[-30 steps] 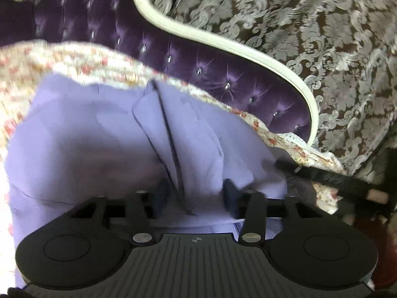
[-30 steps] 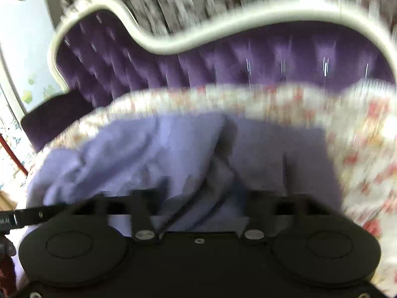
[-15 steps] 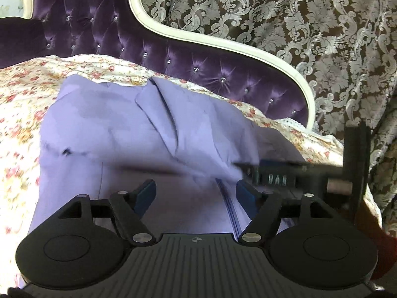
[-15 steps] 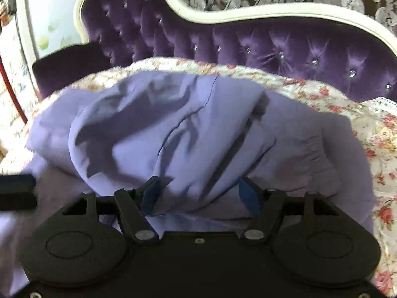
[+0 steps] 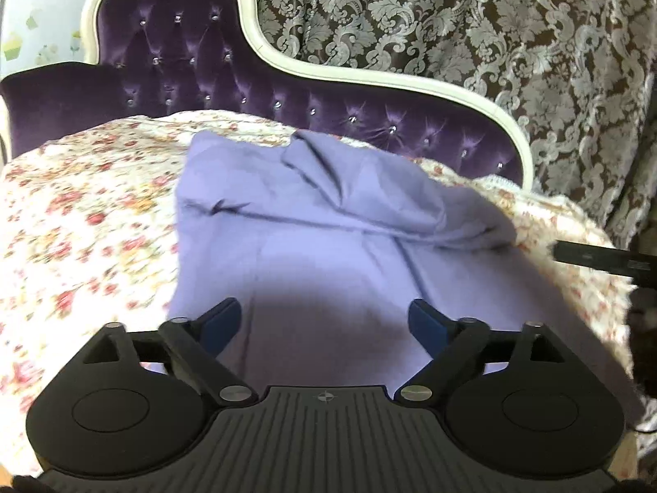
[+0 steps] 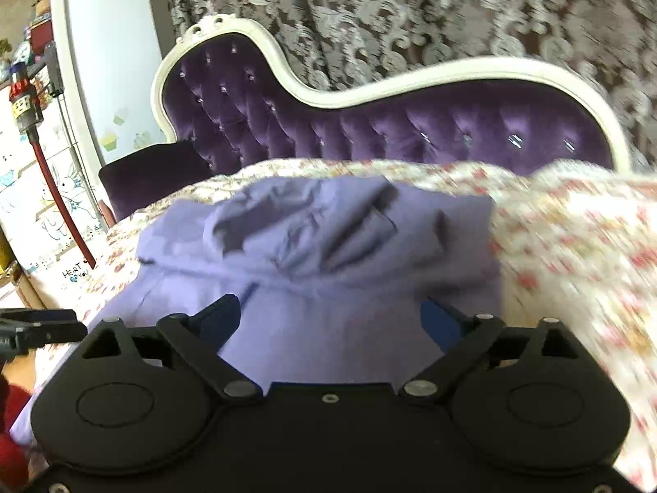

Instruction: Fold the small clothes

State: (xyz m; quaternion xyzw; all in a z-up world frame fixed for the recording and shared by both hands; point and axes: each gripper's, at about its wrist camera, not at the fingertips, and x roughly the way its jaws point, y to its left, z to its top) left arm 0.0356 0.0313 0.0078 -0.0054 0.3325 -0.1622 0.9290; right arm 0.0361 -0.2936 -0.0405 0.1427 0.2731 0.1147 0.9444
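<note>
Lilac garment [image 5: 328,246]: one, lying on the floral cover [image 5: 82,226] of a purple sofa [image 5: 172,61], its far part doubled back over the near part in a rumpled fold. Left gripper [image 5: 324,324] and right gripper [image 6: 330,320]: both above the garment's near part, jaws opening and spread wide, cloth showing between the pads but gripped by neither. Patterned curtain [image 5: 492,41] behind the sofa; no containers.

Smeared by motion blur: floral bedspread [image 6: 575,246] at right. Cropped at the edge: other gripper [image 5: 603,259], state unreadable.
</note>
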